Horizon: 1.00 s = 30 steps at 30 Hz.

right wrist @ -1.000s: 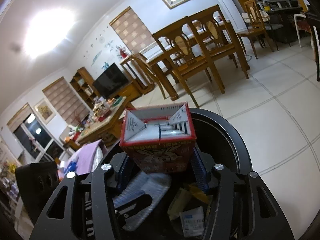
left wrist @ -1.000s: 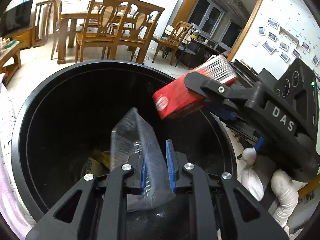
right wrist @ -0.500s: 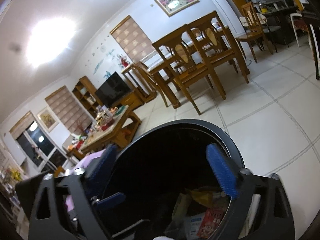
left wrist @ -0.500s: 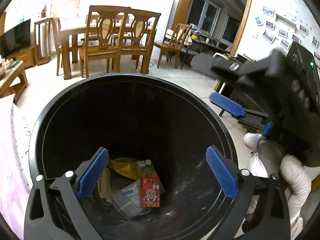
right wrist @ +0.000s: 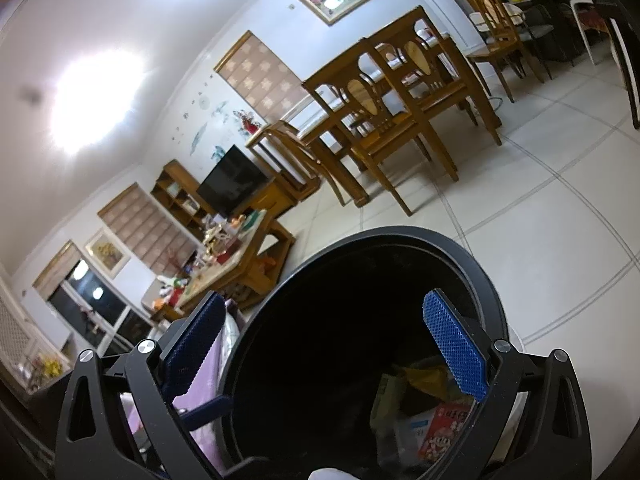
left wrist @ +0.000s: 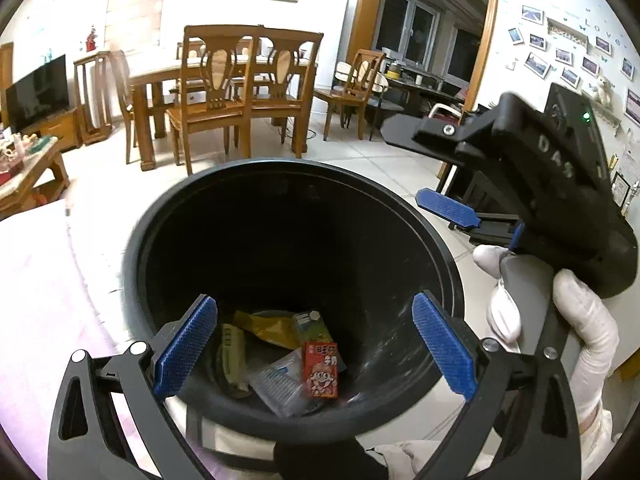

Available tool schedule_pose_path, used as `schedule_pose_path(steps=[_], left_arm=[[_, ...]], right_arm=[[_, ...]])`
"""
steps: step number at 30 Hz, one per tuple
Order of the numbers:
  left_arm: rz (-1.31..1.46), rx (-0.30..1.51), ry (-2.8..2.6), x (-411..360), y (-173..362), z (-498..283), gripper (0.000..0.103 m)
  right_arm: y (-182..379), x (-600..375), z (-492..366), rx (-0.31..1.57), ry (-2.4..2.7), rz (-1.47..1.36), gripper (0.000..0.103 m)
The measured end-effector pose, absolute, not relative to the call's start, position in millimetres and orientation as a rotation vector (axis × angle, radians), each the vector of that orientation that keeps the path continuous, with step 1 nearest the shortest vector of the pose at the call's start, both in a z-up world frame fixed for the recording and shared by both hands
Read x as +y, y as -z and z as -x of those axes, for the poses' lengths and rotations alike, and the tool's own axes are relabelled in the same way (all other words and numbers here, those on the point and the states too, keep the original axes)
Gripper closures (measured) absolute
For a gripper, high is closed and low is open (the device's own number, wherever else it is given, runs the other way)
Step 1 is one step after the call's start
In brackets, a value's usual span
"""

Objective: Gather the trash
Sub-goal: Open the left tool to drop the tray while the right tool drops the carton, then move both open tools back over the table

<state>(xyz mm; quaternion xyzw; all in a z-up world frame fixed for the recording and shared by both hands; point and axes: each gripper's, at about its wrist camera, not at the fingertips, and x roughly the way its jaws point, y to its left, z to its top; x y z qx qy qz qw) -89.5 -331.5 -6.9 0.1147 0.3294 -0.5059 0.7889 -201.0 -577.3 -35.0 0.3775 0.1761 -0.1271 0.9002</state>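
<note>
Down at the bottom of the black bin [left wrist: 400,216] lies the trash: a red carton [left wrist: 320,370] face up, a clear plastic wrapper [left wrist: 276,386] touching its left side, a yellow packet [left wrist: 266,326] behind them. The left gripper [left wrist: 314,346] hangs above the bin's near rim, fingers spread wide, blue pads [left wrist: 186,346] holding nothing. The right gripper [right wrist: 324,350] sits at the bin's right edge, fingers wide apart too, empty, in a white-gloved hand [left wrist: 588,328]. Beyond the bin, bare tile floor [right wrist: 540,220] runs to the wooden chairs [left wrist: 216,100]
</note>
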Motion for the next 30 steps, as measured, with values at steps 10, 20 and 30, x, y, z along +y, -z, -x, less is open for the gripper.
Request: schedule_pose_path(steps=[10,20,30], left_arm=[[-0.136,0.667,0.981,-241.5,-14.4,67.4,0.005],[0.000,0.655,0.683,-109.0,-26.7,-1.4,0.005],[-0.069,0.879,0.465,-26.3,19.9,-105.6,0.007]], right_arm=[[19.8,-524.6,175.7,0.438,0.183,-0.681,0.005],[3.3,-407.5,116.5,0.569,0.013,-0.522,0.005],[4.2,-252.8,56.8,0.743,-0.197,-0.329,0.005]])
